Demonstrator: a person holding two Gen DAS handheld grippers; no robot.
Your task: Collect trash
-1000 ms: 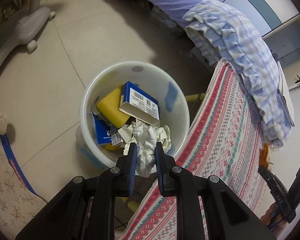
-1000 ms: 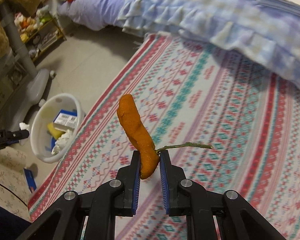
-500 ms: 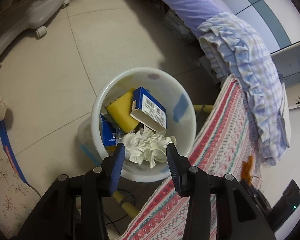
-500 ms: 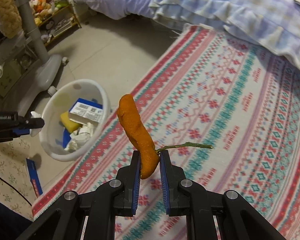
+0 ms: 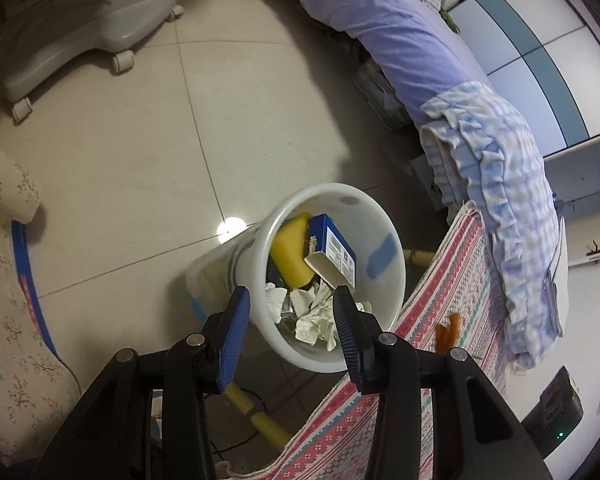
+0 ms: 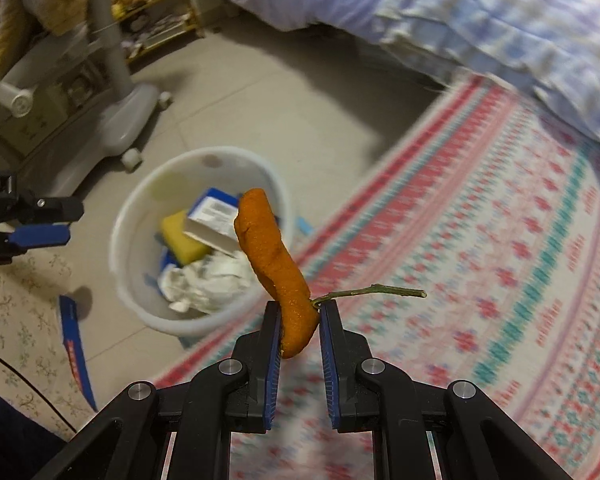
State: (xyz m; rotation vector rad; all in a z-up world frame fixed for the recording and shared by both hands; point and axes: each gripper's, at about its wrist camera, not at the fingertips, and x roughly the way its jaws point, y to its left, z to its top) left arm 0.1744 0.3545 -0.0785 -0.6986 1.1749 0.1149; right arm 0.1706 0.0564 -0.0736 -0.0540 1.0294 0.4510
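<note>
A white trash bin [image 5: 384, 216] [image 6: 140, 216] stands on the tiled floor beside the patterned cloth. It holds a yellow sponge [image 5: 290, 254], a blue box [image 5: 336, 250] and crumpled white paper [image 5: 314, 316]. My left gripper [image 5: 290, 306] is open and empty, just above the bin's near rim; it also shows in the right wrist view [image 6: 52, 224]. My right gripper [image 6: 299, 316] is shut on an orange peel [image 6: 274, 264] with a green stem [image 6: 370, 291], held in the air over the cloth's edge next to the bin. The peel also shows in the left wrist view [image 5: 448, 330].
A red and teal patterned cloth [image 6: 480, 240] covers the surface to the right. A blue checked blanket [image 5: 500, 184] and a purple pillow [image 5: 392, 32] lie beyond it. A grey wheeled stand [image 5: 88, 36] is on the floor. A floral cushion [image 5: 4, 280] is at the left.
My left gripper opened and let the crumpled paper fall into the bin, then drew back. My right gripper carried the orange peel leftward toward the bin.
</note>
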